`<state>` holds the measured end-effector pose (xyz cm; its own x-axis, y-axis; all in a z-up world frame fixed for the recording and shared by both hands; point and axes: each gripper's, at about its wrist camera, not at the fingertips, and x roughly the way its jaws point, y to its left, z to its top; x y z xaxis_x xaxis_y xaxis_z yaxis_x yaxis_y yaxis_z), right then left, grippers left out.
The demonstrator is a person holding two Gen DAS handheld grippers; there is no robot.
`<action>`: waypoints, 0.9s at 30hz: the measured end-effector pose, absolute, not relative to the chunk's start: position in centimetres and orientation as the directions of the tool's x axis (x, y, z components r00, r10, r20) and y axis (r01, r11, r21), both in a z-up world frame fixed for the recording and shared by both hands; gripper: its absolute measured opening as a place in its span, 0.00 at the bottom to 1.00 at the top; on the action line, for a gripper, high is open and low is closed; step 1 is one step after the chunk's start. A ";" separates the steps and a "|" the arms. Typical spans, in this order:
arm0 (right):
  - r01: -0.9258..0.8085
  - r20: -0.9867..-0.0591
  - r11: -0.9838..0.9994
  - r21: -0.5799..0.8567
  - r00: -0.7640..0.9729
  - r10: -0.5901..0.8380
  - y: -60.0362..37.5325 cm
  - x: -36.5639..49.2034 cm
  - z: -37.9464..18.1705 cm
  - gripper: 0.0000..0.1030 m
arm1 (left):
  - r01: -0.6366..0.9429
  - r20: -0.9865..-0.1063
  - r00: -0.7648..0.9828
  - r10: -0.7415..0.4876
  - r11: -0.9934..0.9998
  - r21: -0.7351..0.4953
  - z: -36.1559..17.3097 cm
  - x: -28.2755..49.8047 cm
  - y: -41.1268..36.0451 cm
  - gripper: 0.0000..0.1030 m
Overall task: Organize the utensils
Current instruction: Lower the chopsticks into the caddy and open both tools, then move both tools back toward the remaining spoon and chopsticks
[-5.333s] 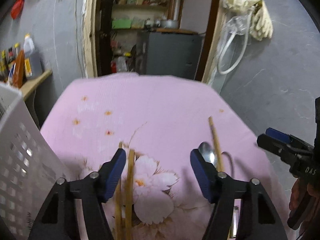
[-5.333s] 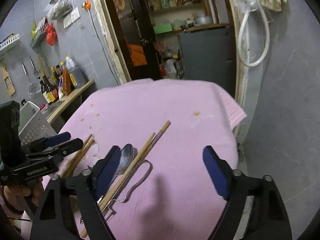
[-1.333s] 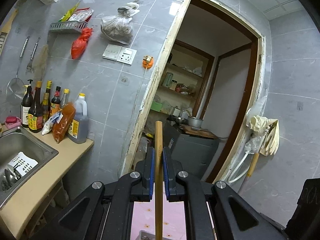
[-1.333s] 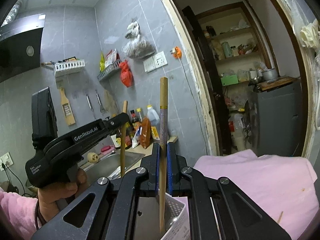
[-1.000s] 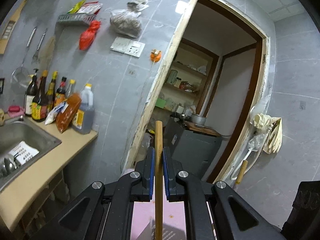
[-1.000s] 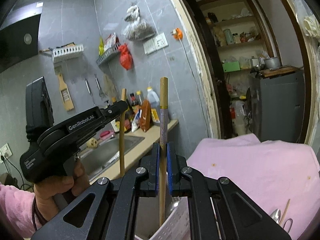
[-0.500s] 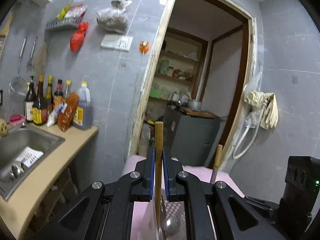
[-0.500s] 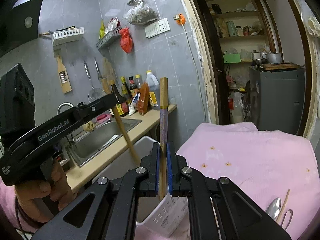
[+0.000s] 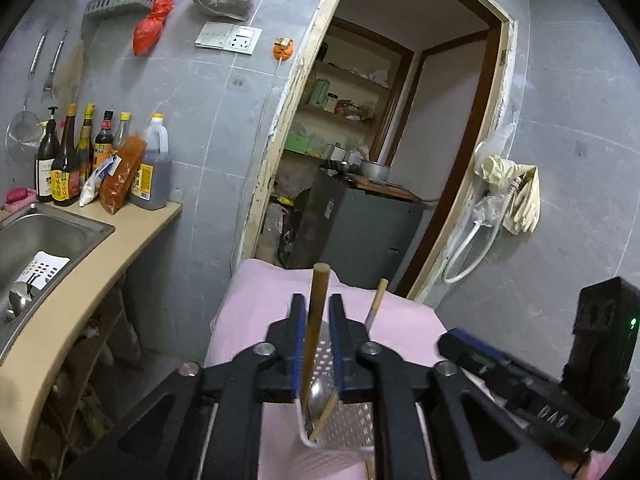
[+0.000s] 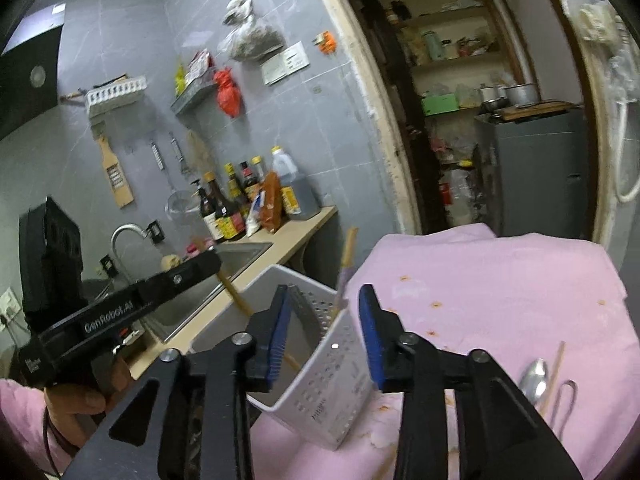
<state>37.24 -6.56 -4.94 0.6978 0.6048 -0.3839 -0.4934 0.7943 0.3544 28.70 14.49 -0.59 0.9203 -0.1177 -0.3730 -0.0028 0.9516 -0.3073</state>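
Observation:
A white perforated basket (image 10: 340, 364) stands on the pink cloth (image 10: 500, 280). My left gripper (image 9: 317, 336) holds a brown chopstick (image 9: 316, 320) between its pads, with its lower end inside the basket (image 9: 344, 420), where a spoon bowl (image 9: 318, 394) shows. My right gripper (image 10: 324, 336) is open and empty just above the basket. The chopstick it held (image 10: 346, 264) stands loose in the basket, leaning on the far wall; it also shows in the left wrist view (image 9: 376, 300). A spoon (image 10: 534, 374), another chopstick (image 10: 554, 372) and a wire utensil (image 10: 564, 400) lie on the cloth at right.
A counter (image 9: 96, 264) with a steel sink (image 9: 40, 240) and sauce bottles (image 9: 68, 164) runs along the left. A doorway with a grey cabinet (image 9: 360, 224) lies behind the table. The other hand-held gripper (image 10: 120, 312) sits at left in the right wrist view.
My right gripper has opened and let its chopstick drop into the basket. Both grippers came down over the basket. My left gripper's jaws have parted a little around its chopstick.

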 end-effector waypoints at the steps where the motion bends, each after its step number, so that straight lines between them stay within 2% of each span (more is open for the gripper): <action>1: -0.476 -0.380 0.807 0.350 0.715 0.587 -7.2 36.9 -4.7 0.44 | -0.002 -0.372 0.921 -0.116 0.953 -0.302 -0.5 28.5 14.2 0.24; 4: -0.431 -0.363 0.840 0.330 0.763 0.535 -9.0 36.1 -3.9 0.57 | 0.003 -0.362 0.925 -0.112 0.958 -0.286 -0.2 28.1 13.5 0.43; 6: -0.397 -0.354 0.865 0.306 0.797 0.490 -10.3 35.4 -3.4 0.63 | 0.006 -0.355 0.929 -0.105 0.963 -0.269 0.1 27.7 12.7 0.51; 11: -0.308 -0.340 0.915 0.261 0.858 0.386 -13.2 34.0 -2.2 0.86 | -0.026 -0.345 0.937 -0.043 0.981 -0.193 0.6 26.9 10.5 0.91; 13: -0.281 -0.336 0.927 0.248 0.872 0.355 -14.3 33.5 -1.8 0.94 | -0.042 -0.341 0.940 -0.012 0.987 -0.152 0.7 26.4 9.3 0.99; 16: -0.244 -0.340 0.942 0.232 0.887 0.314 -15.9 32.9 -1.6 0.99 | -0.065 -0.344 0.939 0.025 0.992 -0.106 0.7 26.0 8.1 1.00; 27: -0.156 -0.344 0.967 0.200 0.913 0.219 -20.6 31.7 -2.2 0.99 | -0.077 -0.279 0.959 0.056 0.995 -0.064 1.5 24.3 4.5 1.00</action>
